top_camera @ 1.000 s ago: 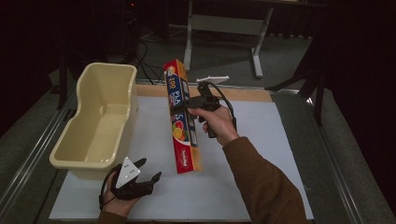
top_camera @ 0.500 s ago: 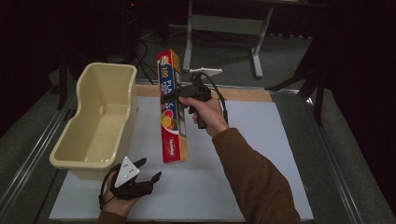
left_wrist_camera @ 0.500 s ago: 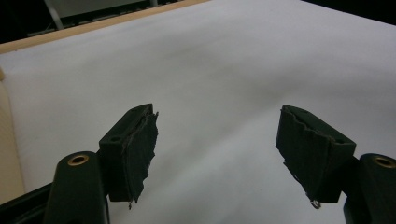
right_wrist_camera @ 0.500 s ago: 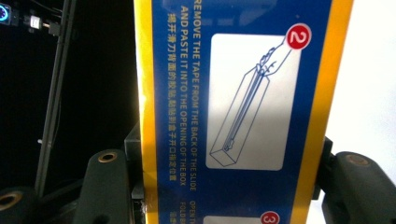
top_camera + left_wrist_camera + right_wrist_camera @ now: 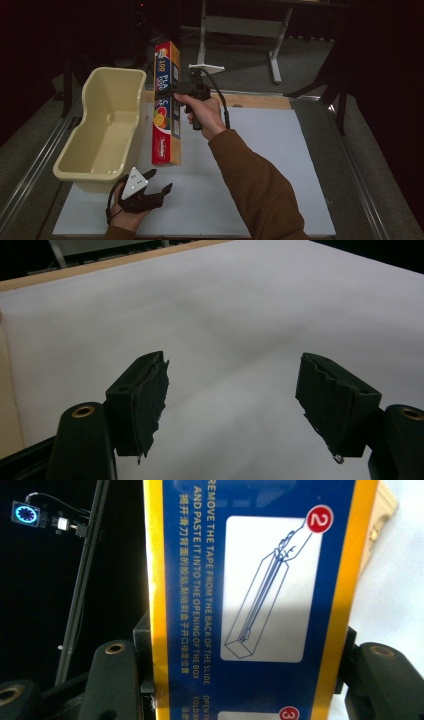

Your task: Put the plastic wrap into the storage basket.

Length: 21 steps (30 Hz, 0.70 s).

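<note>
Box lifted beside the tub

We kept our left claw (image 5: 159, 186) wide and unladen near the tabletop's (image 5: 280, 165) front edge; our right claw (image 5: 172, 95) clamped the tall red-yellow-blue box (image 5: 166, 105), upright just right of the cream tub (image 5: 107, 125), open white surface rightward.

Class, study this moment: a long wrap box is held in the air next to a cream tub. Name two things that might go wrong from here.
1. The right gripper clamps the long box near its upper part, so the lower end hangs free; it may swing or slip through the jaws.
2. The box hangs close beside the cream tub; its bottom corner could catch the rim and tip the tub, since the left gripper rests open on the table, steadying nothing.
</note>
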{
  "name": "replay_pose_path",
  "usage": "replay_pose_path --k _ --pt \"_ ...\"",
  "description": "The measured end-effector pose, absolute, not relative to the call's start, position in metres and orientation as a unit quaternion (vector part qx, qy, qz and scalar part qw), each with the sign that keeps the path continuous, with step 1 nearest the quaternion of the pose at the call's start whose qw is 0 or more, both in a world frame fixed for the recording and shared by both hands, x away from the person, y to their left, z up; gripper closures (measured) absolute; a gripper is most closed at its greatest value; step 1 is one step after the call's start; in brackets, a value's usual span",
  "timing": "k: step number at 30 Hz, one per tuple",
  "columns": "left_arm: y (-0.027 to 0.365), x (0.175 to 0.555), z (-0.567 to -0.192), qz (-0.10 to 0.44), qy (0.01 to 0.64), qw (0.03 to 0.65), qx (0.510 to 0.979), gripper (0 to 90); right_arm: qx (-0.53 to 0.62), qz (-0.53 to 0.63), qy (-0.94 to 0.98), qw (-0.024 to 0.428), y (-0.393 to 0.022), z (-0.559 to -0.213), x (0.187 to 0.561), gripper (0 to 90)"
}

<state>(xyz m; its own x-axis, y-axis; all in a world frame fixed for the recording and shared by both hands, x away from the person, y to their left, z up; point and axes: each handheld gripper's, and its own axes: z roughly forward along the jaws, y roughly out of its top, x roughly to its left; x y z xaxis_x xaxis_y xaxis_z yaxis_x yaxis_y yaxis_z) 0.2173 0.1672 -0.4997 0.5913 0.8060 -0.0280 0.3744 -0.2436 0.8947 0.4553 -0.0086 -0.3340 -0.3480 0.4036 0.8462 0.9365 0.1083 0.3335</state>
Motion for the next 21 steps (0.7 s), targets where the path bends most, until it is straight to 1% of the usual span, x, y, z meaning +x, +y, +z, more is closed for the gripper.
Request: replay_pose_path --k 9,18,21 --pt "0.163 0.216 -0.500 0.237 0.379 0.467 0.763 28.5 -0.490 -0.462 -0.680 0.291 0.021 -0.328 0.455 39.6" --pt "0.159 0.213 -0.499 0.244 0.371 0.466 0.765 28.4 -0.500 -0.464 -0.666 0.302 0.048 -0.330 0.454 39.6" --pt "0.158 0.212 -0.499 0.246 0.370 0.464 0.766 28.1 -0.507 -0.467 -0.654 0.312 0.056 -0.334 0.455 39.6"
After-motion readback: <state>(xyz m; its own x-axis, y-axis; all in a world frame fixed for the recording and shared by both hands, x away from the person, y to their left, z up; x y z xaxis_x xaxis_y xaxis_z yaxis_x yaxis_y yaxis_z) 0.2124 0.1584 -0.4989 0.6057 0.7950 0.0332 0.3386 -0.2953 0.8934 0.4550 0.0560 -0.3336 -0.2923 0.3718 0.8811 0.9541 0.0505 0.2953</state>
